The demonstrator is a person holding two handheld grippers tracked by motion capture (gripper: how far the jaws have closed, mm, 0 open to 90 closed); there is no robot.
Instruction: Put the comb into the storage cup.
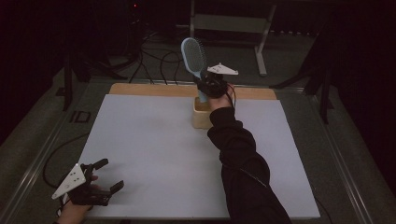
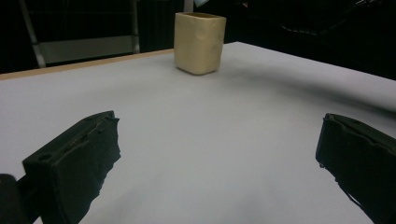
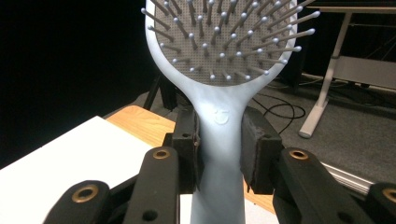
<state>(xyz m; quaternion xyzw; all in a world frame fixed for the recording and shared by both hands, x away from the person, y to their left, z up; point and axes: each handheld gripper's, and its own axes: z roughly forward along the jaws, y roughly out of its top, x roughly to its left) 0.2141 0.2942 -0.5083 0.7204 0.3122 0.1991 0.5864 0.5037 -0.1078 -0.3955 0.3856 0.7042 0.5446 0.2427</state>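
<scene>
**Brush held over the cup**

White sheeting covered the table (image 1: 154,140) in a dim room. At the near left, the left gripper (image 1: 103,175) rested with its jaws spread wide, empty. Farther right stood a cream cup (image 1: 201,116). Above it, the right gripper (image 3: 219,149) clamped the neck of a pale blue hairbrush (image 3: 219,116), its oval head upright and studded with ball-tipped bristles, its handle end at the cup's mouth.

Wooden worktop (image 1: 140,88), bare only along the far edge. Covered otherwise by a white sheet (image 1: 154,154). Cream square cup (image 1: 201,116) upright on the sheet, near the far edge.
</scene>
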